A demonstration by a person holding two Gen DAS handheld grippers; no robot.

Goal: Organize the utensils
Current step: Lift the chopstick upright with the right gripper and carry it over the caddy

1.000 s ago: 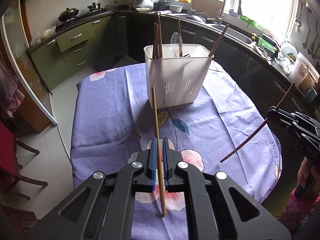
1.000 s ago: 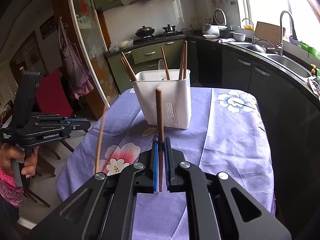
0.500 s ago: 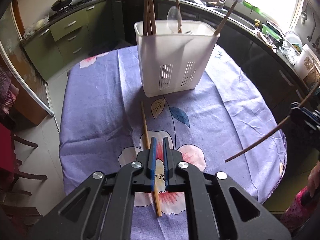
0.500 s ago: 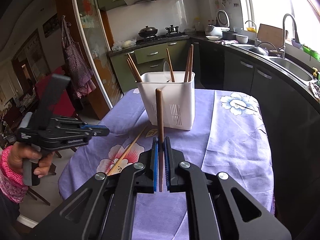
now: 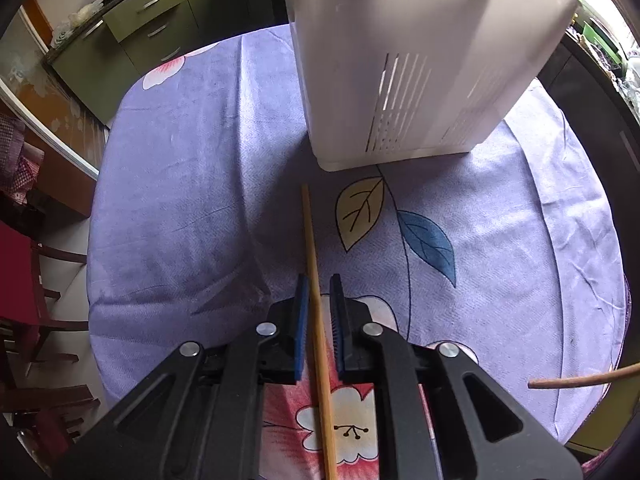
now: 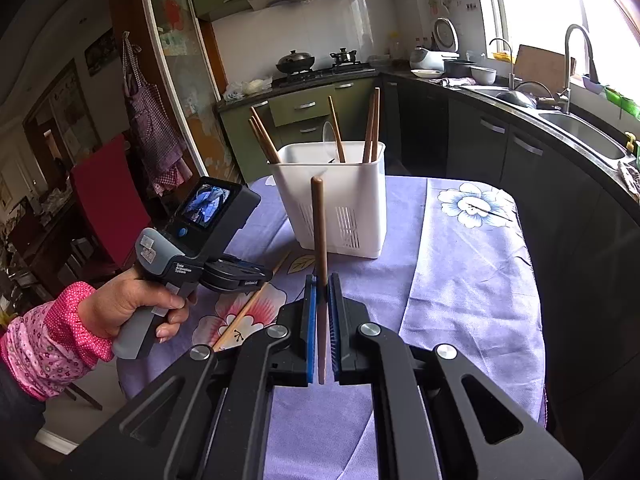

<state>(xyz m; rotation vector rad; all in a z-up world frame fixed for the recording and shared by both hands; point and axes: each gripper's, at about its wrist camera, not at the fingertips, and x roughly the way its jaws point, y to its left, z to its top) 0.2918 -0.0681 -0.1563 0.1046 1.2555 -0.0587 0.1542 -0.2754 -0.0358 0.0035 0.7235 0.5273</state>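
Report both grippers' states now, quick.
Left gripper: open, jaws either side of the light chopstick lying on the tablecloth.
Right gripper: shut on the dark chopstick, held upright.

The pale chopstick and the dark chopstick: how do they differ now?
The pale chopstick is light yellow; the dark chopstick is brown. The pale one lies flat on the tablecloth; the dark one stands upright above it. The left claw is open around the pale one; the right claw is shut on the dark one. Both are outside the white holder.
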